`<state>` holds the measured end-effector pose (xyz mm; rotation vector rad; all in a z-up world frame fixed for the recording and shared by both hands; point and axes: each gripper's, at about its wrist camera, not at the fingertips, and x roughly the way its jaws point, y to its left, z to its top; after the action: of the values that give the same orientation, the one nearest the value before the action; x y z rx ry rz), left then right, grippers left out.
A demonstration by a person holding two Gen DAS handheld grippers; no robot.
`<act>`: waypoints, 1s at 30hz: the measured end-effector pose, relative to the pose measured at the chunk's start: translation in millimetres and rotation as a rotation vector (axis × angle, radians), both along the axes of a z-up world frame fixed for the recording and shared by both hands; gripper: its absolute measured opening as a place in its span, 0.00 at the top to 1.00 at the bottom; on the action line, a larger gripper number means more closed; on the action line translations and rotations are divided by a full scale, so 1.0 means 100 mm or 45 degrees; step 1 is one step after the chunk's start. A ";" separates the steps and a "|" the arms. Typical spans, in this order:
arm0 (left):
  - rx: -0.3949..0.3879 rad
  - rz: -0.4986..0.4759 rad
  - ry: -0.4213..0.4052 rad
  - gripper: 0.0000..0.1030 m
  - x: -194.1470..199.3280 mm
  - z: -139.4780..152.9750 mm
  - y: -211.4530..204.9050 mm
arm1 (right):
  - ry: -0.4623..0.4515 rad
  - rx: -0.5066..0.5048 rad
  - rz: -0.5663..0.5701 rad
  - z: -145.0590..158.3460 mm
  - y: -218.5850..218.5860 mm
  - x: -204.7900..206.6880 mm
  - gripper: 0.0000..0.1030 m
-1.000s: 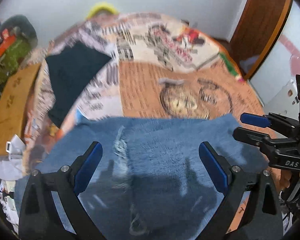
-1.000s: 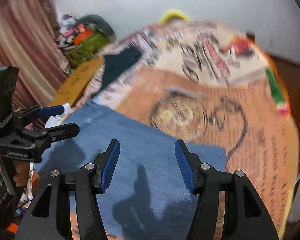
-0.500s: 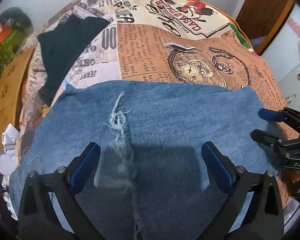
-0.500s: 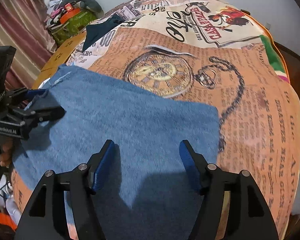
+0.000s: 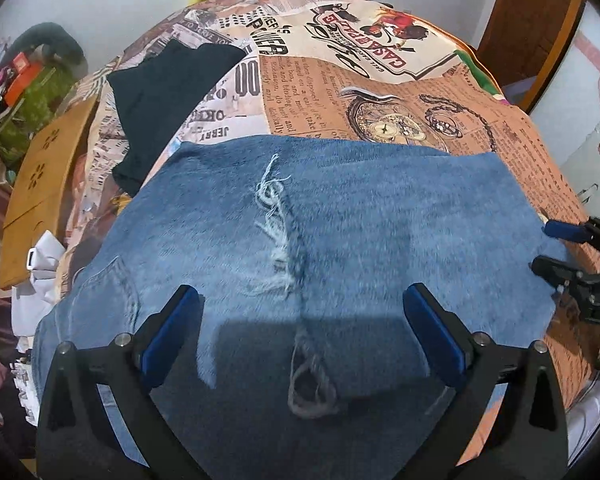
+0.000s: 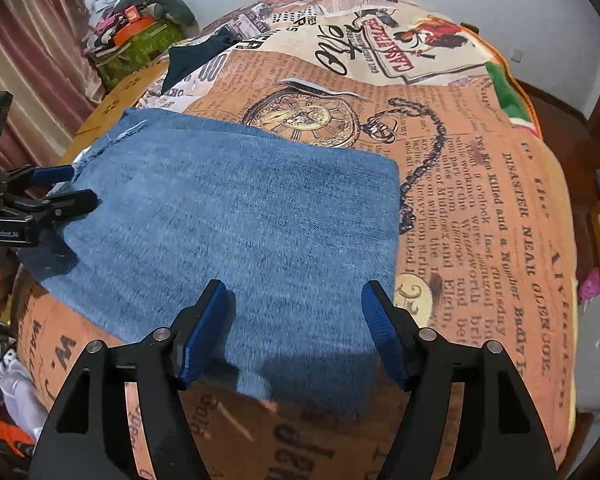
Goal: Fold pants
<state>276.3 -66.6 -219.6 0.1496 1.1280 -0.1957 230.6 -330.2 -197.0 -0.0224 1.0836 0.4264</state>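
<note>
Folded blue jeans (image 5: 340, 232) with a frayed rip lie flat on a newspaper-print bedspread (image 5: 340, 64). My left gripper (image 5: 304, 336) is open and empty, hovering low over the jeans near the rip and a pocket. My right gripper (image 6: 296, 328) is open and empty over the jeans' (image 6: 236, 216) near edge. The right gripper shows at the right edge of the left wrist view (image 5: 556, 248), at the jeans' right edge. The left gripper shows at the left of the right wrist view (image 6: 64, 186), at the jeans' left end.
A dark folded garment (image 5: 164, 92) lies on the bed beyond the jeans at the left. A wooden board (image 5: 40, 172) and a cluttered pile (image 5: 24, 92) stand at the bed's left. A brown door (image 5: 540, 24) is at the far right.
Both grippers have drawn back toward the near side and dropped lower over the jeans. The jeans lie as before, and both grippers stayed open.
</note>
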 end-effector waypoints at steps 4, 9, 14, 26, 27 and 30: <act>0.019 0.021 -0.034 0.00 -0.09 0.11 0.08 | -0.069 -0.063 0.006 0.10 0.05 -0.06 0.36; -0.024 0.096 -0.118 0.00 -0.23 0.34 0.30 | -0.164 -0.064 0.024 0.32 0.16 -0.11 0.36; -0.063 0.202 -0.275 0.00 -0.42 0.65 0.64 | -0.275 -0.036 0.050 0.59 0.36 -0.12 0.36; -0.172 0.663 -0.386 0.00 -0.90 0.76 2.02 | -0.371 0.072 0.173 0.86 1.14 -0.05 0.34; -0.194 0.706 -0.358 0.00 -0.93 0.70 2.15 | -0.361 0.083 0.193 0.84 1.24 -0.04 0.34; -0.284 0.819 -0.261 0.00 -1.01 0.48 2.48 | -0.317 0.106 0.225 0.75 1.46 0.01 0.34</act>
<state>175.5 181.7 -171.9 -0.3838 0.8933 0.2628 231.1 -183.8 -122.0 -0.0961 0.8208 0.6110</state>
